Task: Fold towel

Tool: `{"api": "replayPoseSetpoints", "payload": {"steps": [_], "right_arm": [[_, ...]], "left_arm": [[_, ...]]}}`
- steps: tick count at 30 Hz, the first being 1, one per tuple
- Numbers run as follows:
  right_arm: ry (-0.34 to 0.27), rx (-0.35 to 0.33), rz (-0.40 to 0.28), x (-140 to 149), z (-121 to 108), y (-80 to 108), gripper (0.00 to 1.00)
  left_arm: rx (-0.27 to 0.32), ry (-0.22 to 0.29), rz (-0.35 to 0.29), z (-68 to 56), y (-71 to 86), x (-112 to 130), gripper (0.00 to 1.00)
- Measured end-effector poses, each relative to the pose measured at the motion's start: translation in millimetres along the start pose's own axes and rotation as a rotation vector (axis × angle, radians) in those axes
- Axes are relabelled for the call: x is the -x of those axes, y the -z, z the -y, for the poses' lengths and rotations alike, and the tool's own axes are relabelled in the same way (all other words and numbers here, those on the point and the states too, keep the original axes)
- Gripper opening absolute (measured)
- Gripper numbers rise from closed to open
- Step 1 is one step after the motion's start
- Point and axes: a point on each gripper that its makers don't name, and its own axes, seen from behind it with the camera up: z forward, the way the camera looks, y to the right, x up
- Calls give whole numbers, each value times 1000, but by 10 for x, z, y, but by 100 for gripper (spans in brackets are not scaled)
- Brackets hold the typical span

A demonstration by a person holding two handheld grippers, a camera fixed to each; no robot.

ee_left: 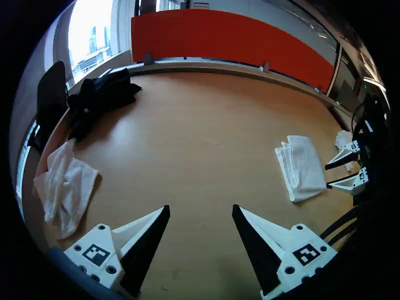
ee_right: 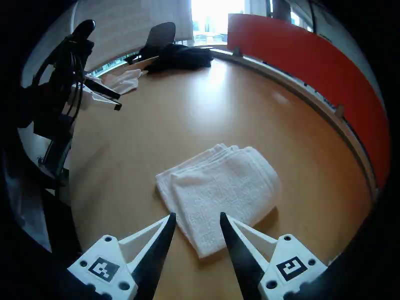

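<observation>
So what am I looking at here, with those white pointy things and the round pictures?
Those are hand-held grippers. A person carries one in each hand, and each has a small wide-angle camera looking along its two fingers. The left gripper view shows the left gripper, open and holding nothing, over a wooden table. The right gripper view shows the right gripper, also open and empty, its fingers pointing at a folded white towel. Farther off on the table lie a crumpled white towel and a black garment. A red screen stands along the far edge.
</observation>
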Motion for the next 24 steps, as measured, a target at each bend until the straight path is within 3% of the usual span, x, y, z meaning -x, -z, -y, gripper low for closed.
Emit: {"api": "replayPoseSetpoints", "payload": {"steps": [24], "right_arm": [[-34, 31, 86, 522, -74, 57, 67]], "left_arm": [[6, 4, 2, -39, -21, 4, 92]]}}
